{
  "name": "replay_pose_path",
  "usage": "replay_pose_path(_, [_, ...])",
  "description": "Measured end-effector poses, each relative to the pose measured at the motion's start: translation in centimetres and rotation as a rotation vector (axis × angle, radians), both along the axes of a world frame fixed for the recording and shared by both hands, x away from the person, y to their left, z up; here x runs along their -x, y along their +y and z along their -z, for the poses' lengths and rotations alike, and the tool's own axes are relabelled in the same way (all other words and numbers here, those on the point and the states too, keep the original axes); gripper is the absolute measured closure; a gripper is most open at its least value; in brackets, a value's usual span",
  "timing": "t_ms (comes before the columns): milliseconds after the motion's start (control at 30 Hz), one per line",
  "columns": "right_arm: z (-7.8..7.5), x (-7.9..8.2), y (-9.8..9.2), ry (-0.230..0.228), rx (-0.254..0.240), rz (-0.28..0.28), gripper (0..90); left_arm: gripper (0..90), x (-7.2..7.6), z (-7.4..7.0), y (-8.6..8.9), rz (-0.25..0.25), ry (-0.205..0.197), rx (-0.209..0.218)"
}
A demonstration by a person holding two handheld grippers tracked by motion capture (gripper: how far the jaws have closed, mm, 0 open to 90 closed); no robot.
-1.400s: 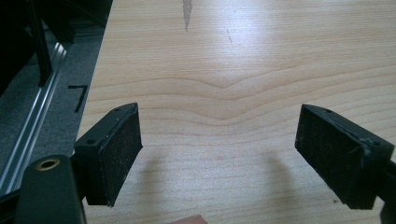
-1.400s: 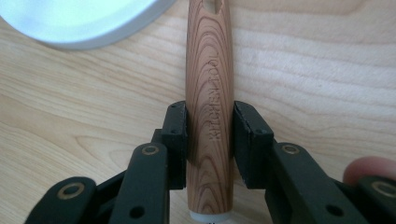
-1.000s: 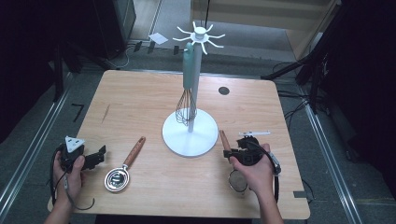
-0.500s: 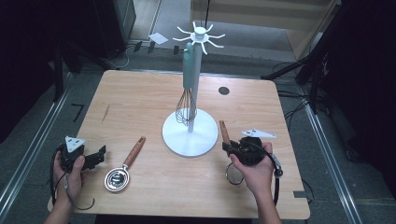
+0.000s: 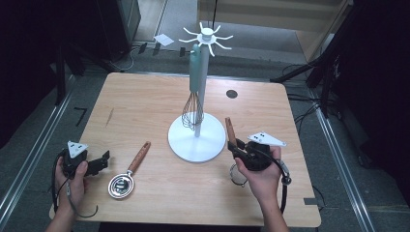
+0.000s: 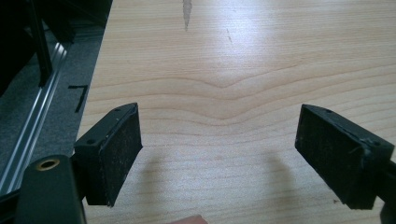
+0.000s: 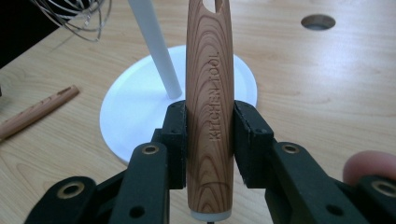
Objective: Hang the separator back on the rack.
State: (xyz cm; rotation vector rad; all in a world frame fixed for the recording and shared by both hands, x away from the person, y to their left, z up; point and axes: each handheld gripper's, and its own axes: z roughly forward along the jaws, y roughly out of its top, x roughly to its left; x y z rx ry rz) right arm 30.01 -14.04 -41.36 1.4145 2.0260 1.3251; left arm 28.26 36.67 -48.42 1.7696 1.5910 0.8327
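At the lower right of the high view we see the right gripper (image 5: 234, 146) closed on a wooden handle (image 7: 209, 107) stamped "KITCHEN TOOL", just beside the white stand (image 5: 197, 140) where a whisk (image 5: 193, 108) hangs. At the lower left, the left gripper (image 6: 233, 154) is wide open over bare table (image 6: 243, 65), holding nothing. A strainer (image 5: 122, 185) with a wooden handle lies between the grippers.

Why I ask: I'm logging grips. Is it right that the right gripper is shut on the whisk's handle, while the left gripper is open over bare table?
Not the whisk, which hangs on the white stand. The right gripper view shows the right gripper shut on a wooden handle. The left gripper is indeed open over bare table.
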Motion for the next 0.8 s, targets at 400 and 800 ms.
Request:
replay_pose_path(400, [-1.8, 0.3, 0.5, -0.091, -0.019, -0.01, 69.4, 15.3, 0.0, 0.0, 0.0, -0.005, -0.005, 0.0])
replay_pose_path(800, [-3.4, 0.3, 0.9, -0.172, -0.04, -0.003, 69.4, 15.3, 0.1, -0.1, 0.0, 0.003, -0.007, -0.004])
